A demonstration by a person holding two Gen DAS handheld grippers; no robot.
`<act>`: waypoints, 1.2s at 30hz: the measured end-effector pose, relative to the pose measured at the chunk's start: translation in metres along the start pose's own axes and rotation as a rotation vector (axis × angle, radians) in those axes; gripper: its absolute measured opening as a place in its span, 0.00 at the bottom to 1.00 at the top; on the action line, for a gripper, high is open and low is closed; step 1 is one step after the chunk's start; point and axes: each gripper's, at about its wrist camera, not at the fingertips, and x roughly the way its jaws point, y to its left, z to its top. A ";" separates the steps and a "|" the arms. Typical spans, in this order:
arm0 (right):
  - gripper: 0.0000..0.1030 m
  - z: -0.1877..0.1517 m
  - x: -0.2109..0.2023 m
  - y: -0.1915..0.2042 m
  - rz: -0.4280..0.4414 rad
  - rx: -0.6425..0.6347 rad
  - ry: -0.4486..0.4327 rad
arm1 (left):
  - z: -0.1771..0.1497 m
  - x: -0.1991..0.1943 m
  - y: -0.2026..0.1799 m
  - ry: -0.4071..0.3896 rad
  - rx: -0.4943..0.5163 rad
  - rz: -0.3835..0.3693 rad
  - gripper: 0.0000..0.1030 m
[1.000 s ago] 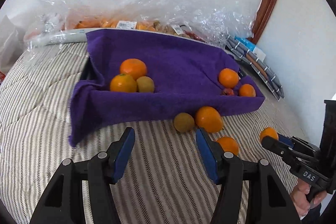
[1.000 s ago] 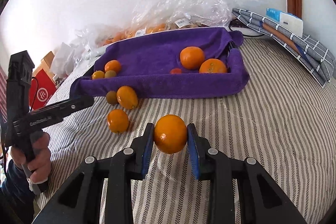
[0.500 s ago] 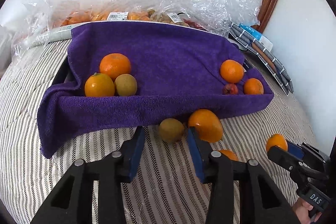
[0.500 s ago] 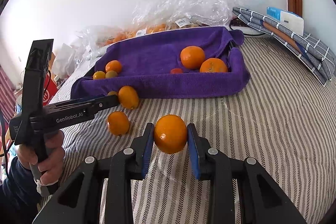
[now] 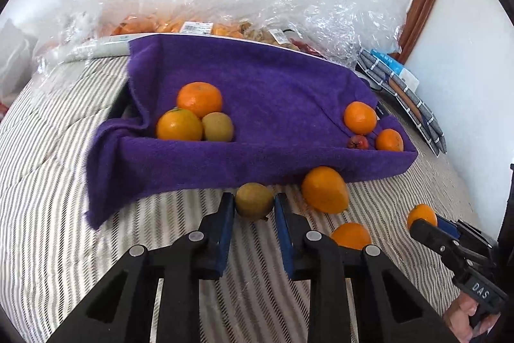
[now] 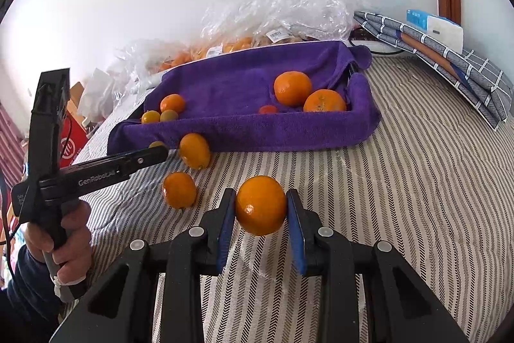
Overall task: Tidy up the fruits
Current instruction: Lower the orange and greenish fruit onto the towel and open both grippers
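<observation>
Purple towel tray (image 5: 276, 156): cloth-lined tray on my striped bedspread (image 5: 48, 214); every place below is given relative to it.
Left claw (image 5: 253, 208): low at the tray's near wall, my blue pads either side of the greenish-brown fruit (image 5: 254, 205); the pads sit right at its sides, but whether they press it I cannot tell.
Right claw (image 6: 261, 209): well in front of the tray's near wall, my pads pinching a held orange (image 6: 261, 205) clear of the bedspread.
Oblong orange fruit (image 5: 325, 189): on the bedspread, against the tray's near wall, just right of the greenish-brown fruit.
Loose orange (image 6: 179, 190): on the bedspread, further out from the tray's near wall, apart from the oblong fruit.
Left cluster inside tray: a mandarin (image 5: 199, 99), a yellower orange (image 5: 179, 125) and a greenish fruit (image 5: 218, 127), touching, by the tray's near-left corner.
Right cluster inside tray: two oranges (image 6: 292, 87) and a small red fruit (image 6: 268, 109), by the tray's near-right corner.
Clear plastic bags (image 5: 257, 5): behind the tray's far wall, against the white wall, holding more orange fruit.
Folded grey checked cloth (image 6: 449, 60): to the right of the tray, a blue-and-white box (image 6: 433, 28) behind it.
</observation>
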 end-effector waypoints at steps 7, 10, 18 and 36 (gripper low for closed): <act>0.31 0.000 -0.005 -0.002 0.007 0.006 -0.032 | -0.005 -0.019 0.023 -0.041 -0.060 0.019 0.24; 0.31 0.001 -0.008 -0.003 0.005 0.016 -0.045 | -0.003 -0.025 0.029 -0.044 -0.082 0.014 0.24; 0.31 0.039 -0.007 -0.013 0.002 0.064 -0.085 | 0.022 -0.042 0.028 -0.096 -0.091 0.002 0.24; 0.31 0.087 0.053 -0.014 -0.064 -0.036 -0.026 | 0.083 0.024 -0.001 -0.102 -0.049 0.030 0.24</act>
